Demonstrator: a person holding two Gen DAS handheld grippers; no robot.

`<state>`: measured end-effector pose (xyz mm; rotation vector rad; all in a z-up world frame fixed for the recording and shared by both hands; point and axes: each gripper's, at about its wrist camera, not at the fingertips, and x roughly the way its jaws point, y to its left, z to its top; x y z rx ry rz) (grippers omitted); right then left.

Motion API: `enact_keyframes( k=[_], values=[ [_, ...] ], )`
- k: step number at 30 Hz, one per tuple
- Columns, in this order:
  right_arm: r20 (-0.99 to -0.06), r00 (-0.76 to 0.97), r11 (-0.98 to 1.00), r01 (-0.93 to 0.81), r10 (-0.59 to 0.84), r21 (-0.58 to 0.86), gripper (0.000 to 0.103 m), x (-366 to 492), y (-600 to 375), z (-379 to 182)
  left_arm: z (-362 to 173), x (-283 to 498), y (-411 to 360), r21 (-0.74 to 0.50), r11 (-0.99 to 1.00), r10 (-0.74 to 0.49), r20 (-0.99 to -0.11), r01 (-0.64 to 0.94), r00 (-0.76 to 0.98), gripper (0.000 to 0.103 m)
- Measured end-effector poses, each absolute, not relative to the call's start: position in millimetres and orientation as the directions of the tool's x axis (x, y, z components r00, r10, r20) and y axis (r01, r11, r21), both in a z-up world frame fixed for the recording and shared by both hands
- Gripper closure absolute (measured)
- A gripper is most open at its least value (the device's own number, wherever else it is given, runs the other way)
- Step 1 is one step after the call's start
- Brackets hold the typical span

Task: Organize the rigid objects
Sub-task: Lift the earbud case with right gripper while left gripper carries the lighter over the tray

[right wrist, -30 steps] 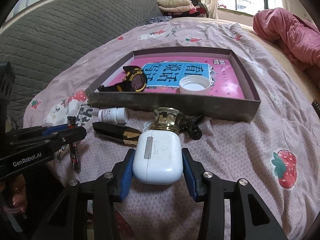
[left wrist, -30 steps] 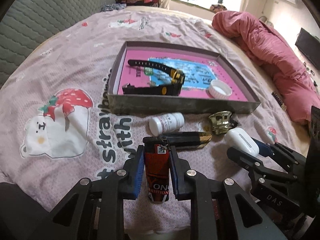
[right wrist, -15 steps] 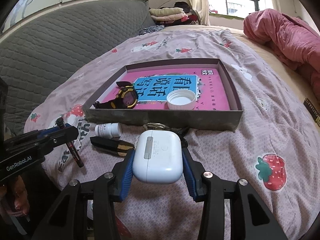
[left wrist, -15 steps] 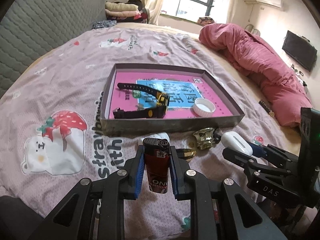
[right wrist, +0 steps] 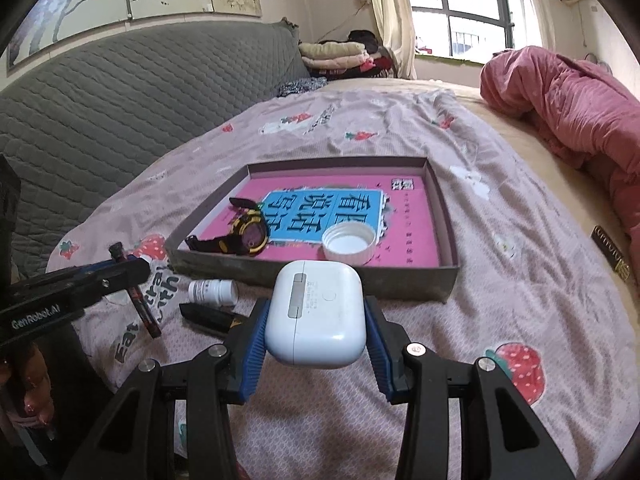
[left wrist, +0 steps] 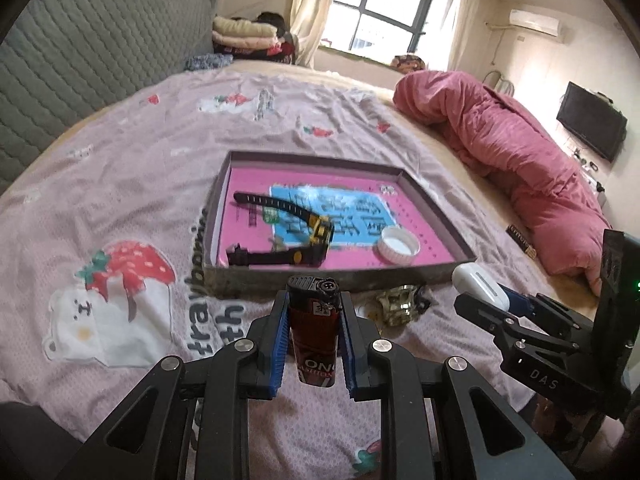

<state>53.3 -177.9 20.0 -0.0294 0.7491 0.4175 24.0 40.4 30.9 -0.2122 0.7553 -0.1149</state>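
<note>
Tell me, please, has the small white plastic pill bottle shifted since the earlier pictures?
No; the small white plastic pill bottle lies before the grey cardboard tray, as earlier.

Count, both views:
- hand-held grippers: 2, left (left wrist: 313, 334) and right (right wrist: 316, 320)
- lighter (left wrist: 314, 340): 1
- earbud case (right wrist: 316, 314): 1
- tray (right wrist: 444, 216): 1
- watch (right wrist: 248, 234): 1
- cap (right wrist: 349, 243): 1
- pill bottle (right wrist: 214, 292): 1
- black-gold tube (right wrist: 210, 316): 1
- gold ornament (left wrist: 400, 304): 1
</note>
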Motion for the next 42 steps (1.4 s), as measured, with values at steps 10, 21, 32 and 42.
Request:
enact_keyframes(
  k=[10,21,32,42],
  values=[
    [-0.645,0.683,0.923,-0.374,0.342,0.093,0.058,54.1,-181.1,26.3,38.7,23.6,49.4,-0.249,0.968,-0.179,-0.629,0.022,0.756,0.080],
    [-0.628,0.703,0.924,-0.376,0.335,0.072,0.058,56.2,-181.2,32.4,44.3,32.4,63.8,-0.252,0.968,-0.145,-0.607,-0.016,0.782,0.080],
    [-0.619,0.719,0.936,-0.342,0.315,0.079,0.058,66.1,-191.9,35.2,44.2,37.6,58.3,-0.221,0.975,-0.138,-0.589,0.006,0.796,0.080],
    [-0.623,0.714,0.938,-0.333,0.319,0.099,0.058,77.5,-193.9,32.1,40.9,49.5,53.3,-0.203,0.979,-0.147,-0.583,0.032,0.799,0.080]
  ],
)
